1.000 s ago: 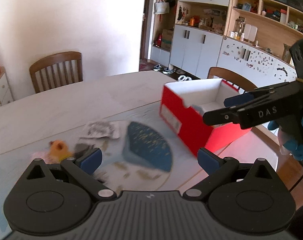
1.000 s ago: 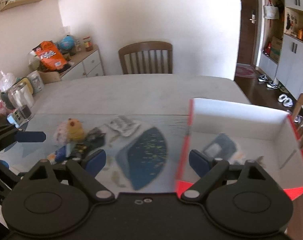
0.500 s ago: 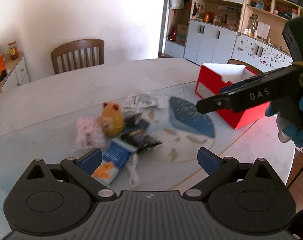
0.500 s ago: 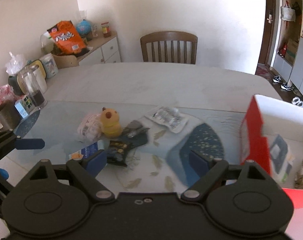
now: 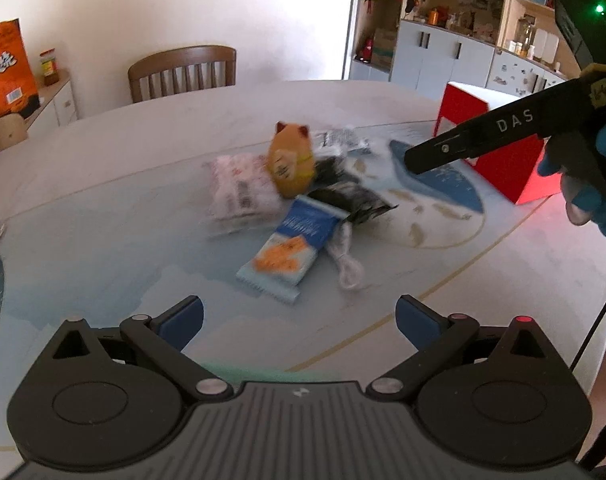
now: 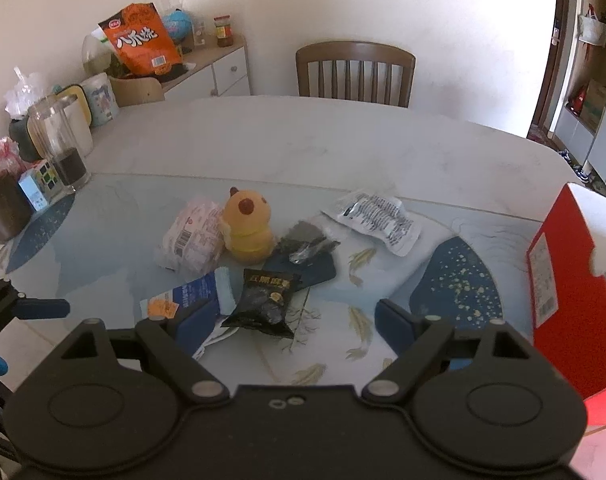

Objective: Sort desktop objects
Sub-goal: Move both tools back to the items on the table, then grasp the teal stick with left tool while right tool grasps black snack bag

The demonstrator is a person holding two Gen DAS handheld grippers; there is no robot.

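A pile of small things lies mid-table: a yellow plush toy (image 6: 247, 232), a pink-white packet (image 6: 193, 238), a blue-and-orange snack packet (image 5: 293, 246), a black snack packet (image 6: 265, 304), a dark flat pouch (image 6: 303, 268) and a silver-white packet (image 6: 373, 220). A red box (image 6: 563, 292) stands at the right. My left gripper (image 5: 299, 316) is open and empty, just short of the blue packet. My right gripper (image 6: 289, 322) is open and empty, over the black packet; it also shows in the left wrist view (image 5: 455, 150).
Jars, a glass and small boxes (image 6: 43, 160) crowd the table's left edge. A sideboard with an orange snack bag (image 6: 141, 40) stands behind. A wooden chair (image 6: 355, 74) is at the far side. The table's near right edge (image 5: 583, 280) is close.
Both grippers have swung left, away from the red box and toward the pile. The box has slid to the right edge of both views. Both stay open.
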